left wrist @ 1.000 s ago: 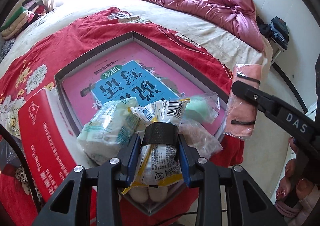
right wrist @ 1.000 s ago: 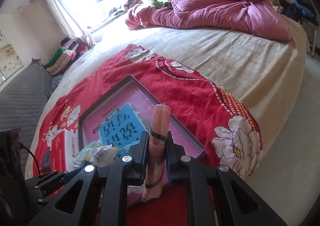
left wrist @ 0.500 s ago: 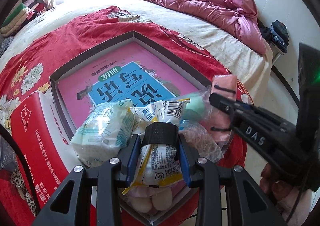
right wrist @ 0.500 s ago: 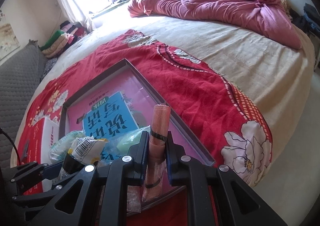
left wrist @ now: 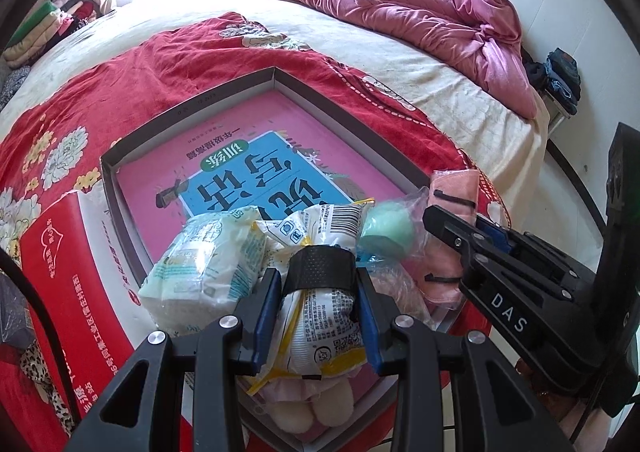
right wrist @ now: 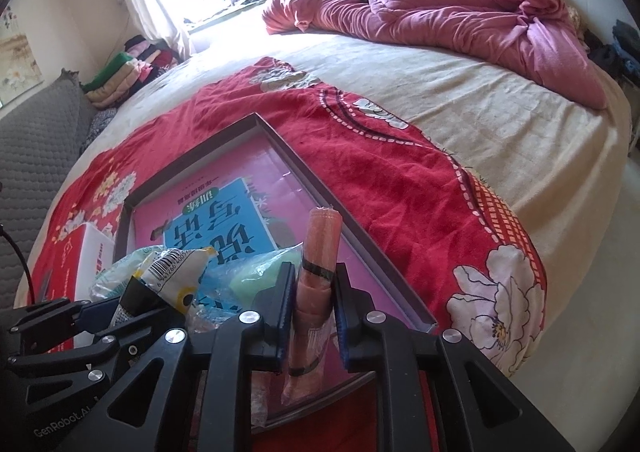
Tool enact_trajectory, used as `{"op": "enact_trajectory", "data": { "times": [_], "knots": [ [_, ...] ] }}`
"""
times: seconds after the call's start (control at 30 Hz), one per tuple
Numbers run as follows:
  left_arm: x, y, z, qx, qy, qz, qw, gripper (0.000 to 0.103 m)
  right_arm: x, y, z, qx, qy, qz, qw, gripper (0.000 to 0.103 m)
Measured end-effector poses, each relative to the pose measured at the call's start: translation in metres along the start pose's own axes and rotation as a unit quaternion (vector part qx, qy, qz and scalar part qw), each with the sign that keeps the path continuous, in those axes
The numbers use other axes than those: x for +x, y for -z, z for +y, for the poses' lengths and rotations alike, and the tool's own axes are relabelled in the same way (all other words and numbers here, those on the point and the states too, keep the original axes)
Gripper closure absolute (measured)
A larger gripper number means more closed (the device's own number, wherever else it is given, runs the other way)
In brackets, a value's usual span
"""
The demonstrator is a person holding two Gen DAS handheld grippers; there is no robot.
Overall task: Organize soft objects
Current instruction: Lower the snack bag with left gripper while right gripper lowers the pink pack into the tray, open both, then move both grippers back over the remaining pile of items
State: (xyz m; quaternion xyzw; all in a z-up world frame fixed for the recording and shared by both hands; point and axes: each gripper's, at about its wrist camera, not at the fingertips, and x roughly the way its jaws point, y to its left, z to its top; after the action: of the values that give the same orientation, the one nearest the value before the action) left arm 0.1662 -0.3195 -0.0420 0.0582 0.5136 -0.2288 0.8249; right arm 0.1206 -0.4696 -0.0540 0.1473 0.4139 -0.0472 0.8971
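L gripper [left wrist: 318, 286] clamped on white printed packet [left wrist: 324, 316], over near corner of shallow box [left wrist: 188, 103] w/ pink-blue book. R gripper [right wrist: 310, 296] pinching rolled pink towel [right wrist: 318, 252], upright, at box's right edge beside green ball bag [left wrist: 386, 230].

Packets [left wrist: 208, 264] crowding tray's [left wrist: 188, 107] near end (far end open)

"DAS" marks the right gripper [left wrist: 472, 240]; "GenRobot.AI", seemingly, the left gripper [right wrist: 132, 304].
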Motion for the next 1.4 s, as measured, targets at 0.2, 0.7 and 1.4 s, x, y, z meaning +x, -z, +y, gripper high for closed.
{"op": "enact_trajectory", "data": {
  "times": [0.2, 0.7, 1.4],
  "knots": [
    [-0.001, 0.001, 0.000, -0.001, 0.004, 0.002, 1.0000, 0.066, -0.003, 0.001, 0.001, -0.002, 0.005, -0.001, 1.000, 0.072],
    [-0.002, 0.001, -0.004, 0.008, 0.000, 0.001, 1.0000, 0.060, -0.025, 0.001, -0.009, 0.014, 0.007, -0.014, 1.000, 0.070],
    [-0.040, 0.005, 0.004, 0.002, 0.010, -0.032, 0.9994, 0.042, -0.045, -0.002, 0.000, 0.014, 0.006, -0.029, 0.999, 0.060]
  ]
}}
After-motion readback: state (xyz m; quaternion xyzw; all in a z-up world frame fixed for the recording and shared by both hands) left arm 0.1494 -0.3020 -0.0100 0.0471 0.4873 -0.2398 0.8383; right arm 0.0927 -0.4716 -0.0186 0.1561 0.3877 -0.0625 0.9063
